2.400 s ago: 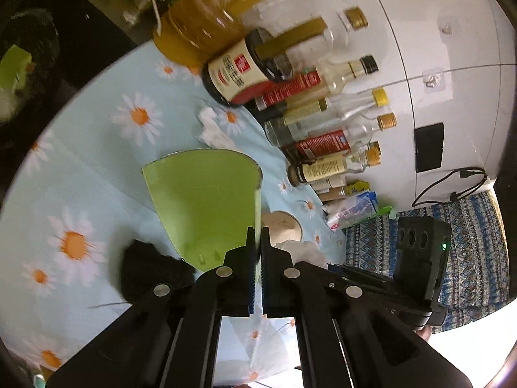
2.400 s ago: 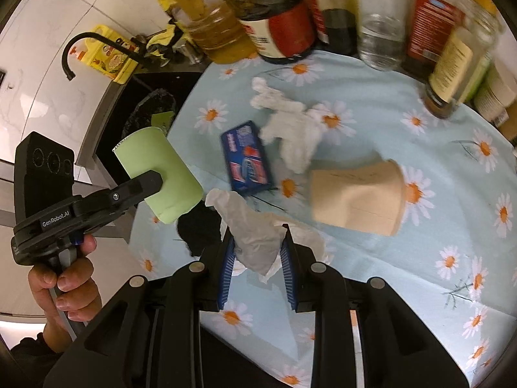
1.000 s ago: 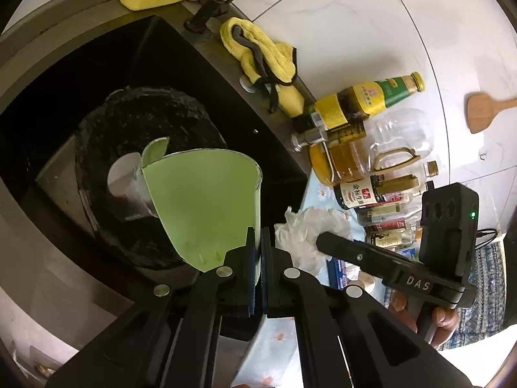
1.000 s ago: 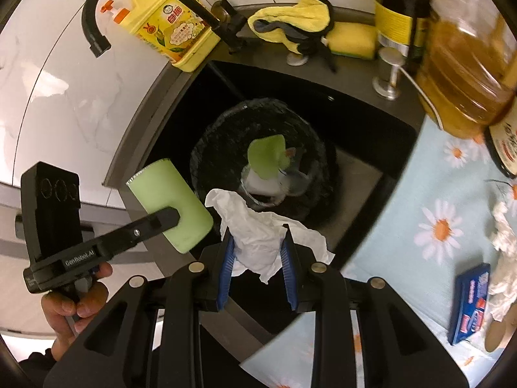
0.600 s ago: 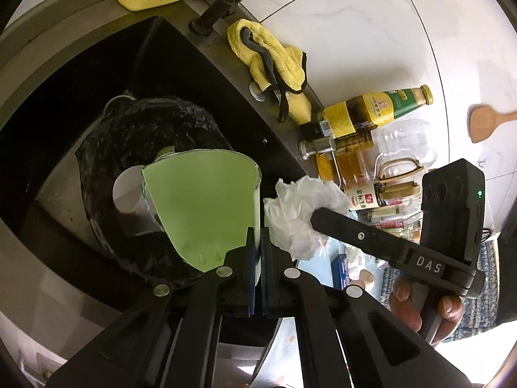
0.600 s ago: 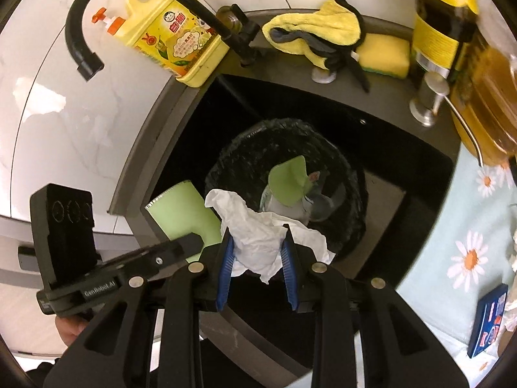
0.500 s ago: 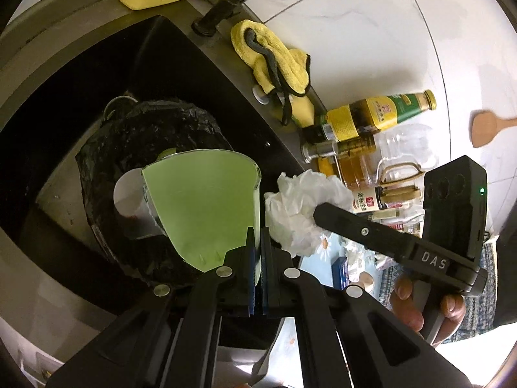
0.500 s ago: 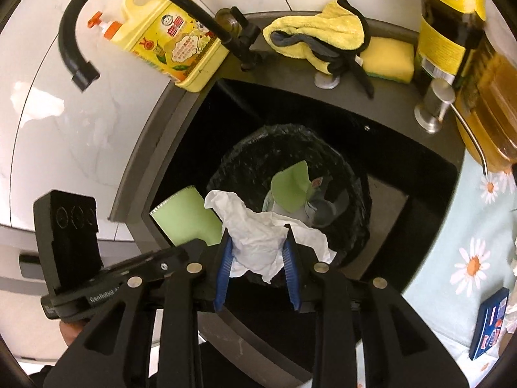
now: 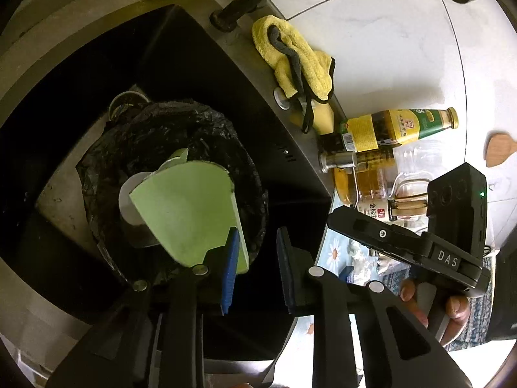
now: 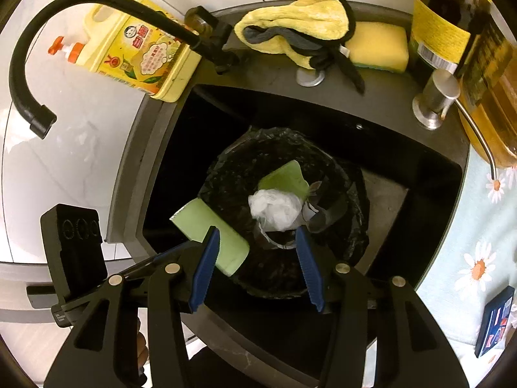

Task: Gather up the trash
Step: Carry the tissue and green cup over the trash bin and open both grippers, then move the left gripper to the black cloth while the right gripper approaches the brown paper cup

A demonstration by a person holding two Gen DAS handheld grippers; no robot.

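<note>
Green cup (image 9: 190,213) tilted, mouth toward bin (image 9: 97,174) (both tongs just opened, released)

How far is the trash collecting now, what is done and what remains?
Done: the tissue lies in the bin, freed by the right gripper, whose fingers have just been opening. In hand: the left gripper is open too; the green cup is dropping. Left: a blue packet on the counter.
</note>
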